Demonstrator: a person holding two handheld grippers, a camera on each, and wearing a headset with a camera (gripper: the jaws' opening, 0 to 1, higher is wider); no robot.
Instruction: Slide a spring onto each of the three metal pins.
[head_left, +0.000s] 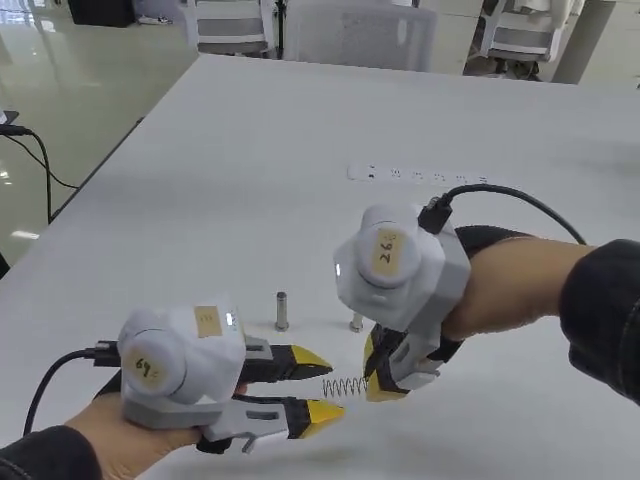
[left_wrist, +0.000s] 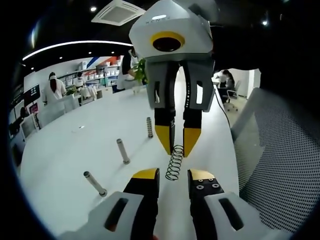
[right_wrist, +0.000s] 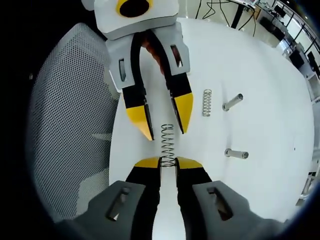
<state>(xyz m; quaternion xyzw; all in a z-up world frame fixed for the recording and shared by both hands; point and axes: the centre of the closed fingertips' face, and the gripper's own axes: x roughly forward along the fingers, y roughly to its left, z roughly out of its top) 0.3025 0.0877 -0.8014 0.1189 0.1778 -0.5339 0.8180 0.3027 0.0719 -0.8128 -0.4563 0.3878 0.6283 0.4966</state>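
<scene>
Left gripper (head_left: 328, 386) spread around free end of spring (head_left: 345, 384), right gripper (head_left: 375, 378) pinching other end

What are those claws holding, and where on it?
The right gripper pinches the spring by one end; the left gripper is open around its other end.

A long white desk (head_left: 250, 140) stands on a glossy pale floor (head_left: 70, 80), with grey mesh chairs (head_left: 360, 35) at its far end. Overhead, a curved light strip (left_wrist: 75, 45) glows near a ceiling vent (left_wrist: 120, 12).
</scene>
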